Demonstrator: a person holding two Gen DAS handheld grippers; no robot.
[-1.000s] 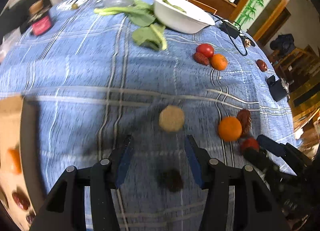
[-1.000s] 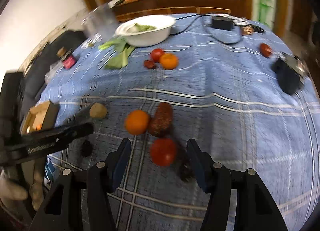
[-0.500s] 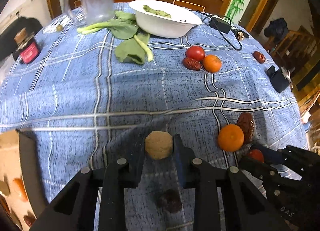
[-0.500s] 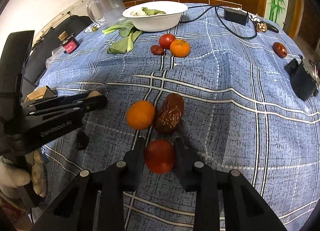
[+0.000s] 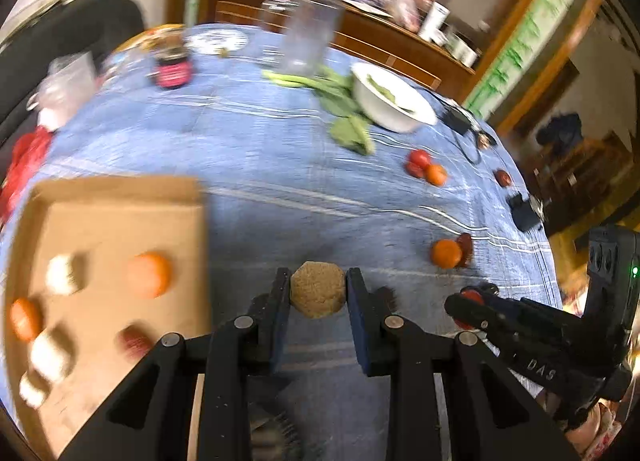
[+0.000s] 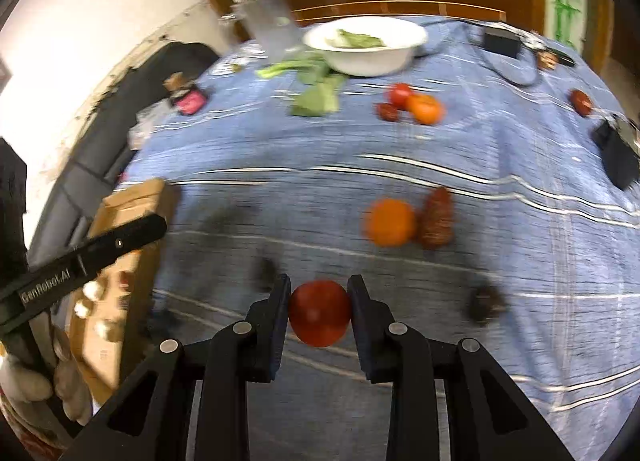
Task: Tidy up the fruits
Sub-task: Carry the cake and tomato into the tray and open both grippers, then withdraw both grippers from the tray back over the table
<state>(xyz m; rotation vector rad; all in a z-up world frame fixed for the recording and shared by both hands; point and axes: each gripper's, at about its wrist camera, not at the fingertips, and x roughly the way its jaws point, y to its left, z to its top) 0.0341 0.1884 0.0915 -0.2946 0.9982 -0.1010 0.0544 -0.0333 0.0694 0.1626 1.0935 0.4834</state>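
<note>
Fruits already gathered sit at the far left in a shallow cardboard tray [image 5: 120,197]: an orange, smaller red and orange pieces and a few pale lumps, blurred. The tray looks to be the collecting place, so both loads are likely headed there.

Just right of it, the left gripper [image 5: 318,293] pinches a tan, rough-skinned round fruit [image 5: 318,295] between its two pads, clear of the blue checked tablecloth [image 5: 280,165]. It tilts steeply downward over the tray's near edge.

Further right, an orange [image 5: 445,253] and a dark red date [image 5: 465,244] lie touching on the cloth, not yet collected; another cluster of three waits near the white bowl [image 5: 390,105].

At the far right, the right gripper [image 6: 319,307] is clamped on a red tomato [image 6: 319,313], held above the cloth at the same downward slant. Carrying one piece in each claw saves a trip.
</note>
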